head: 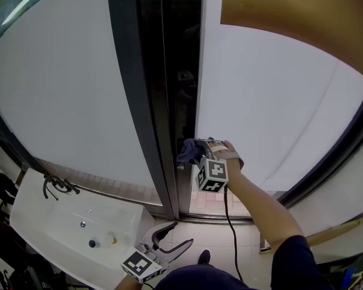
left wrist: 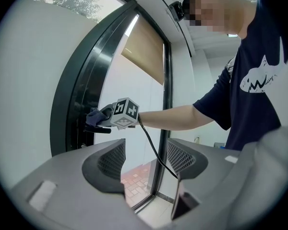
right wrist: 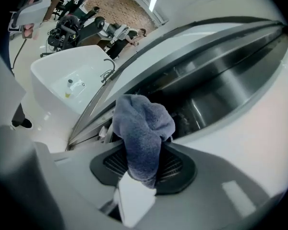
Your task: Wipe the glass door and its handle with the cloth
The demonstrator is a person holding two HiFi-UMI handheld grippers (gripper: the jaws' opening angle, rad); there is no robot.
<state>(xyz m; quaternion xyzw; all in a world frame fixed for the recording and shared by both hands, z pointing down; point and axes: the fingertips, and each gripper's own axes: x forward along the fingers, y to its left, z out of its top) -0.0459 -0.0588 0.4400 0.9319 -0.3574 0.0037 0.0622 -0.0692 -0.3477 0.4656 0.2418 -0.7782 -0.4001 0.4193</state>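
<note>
1. Firmly clamped, the right gripper (right wrist: 143, 163) has its jaws closed on a blue-grey cloth (right wrist: 143, 128); the cloth bulges out ahead of the jaws in a rounded wad.
2. From the head view, the right gripper (head: 196, 150) presses the cloth (head: 189, 152) against the dark vertical frame (head: 163, 101) at the edge of the glass door (head: 272, 107), low on the door.
3. I cannot pick out the handle with certainty; shiny dark metal sits just behind the cloth in the right gripper view.
4. Low down and well apart from the door, the left gripper (head: 178, 234) hangs with its jaws spread wide and nothing between them.
5. Its own view confirms this: the left gripper (left wrist: 146, 159) frames only floor tiles and the door's foot, while the right gripper (left wrist: 103, 121) and the cloth (left wrist: 92, 117) show beyond it at the frame.
6. A white sink (head: 54, 228) with a dark tap (head: 57, 186) stands beside the left pane.
</note>
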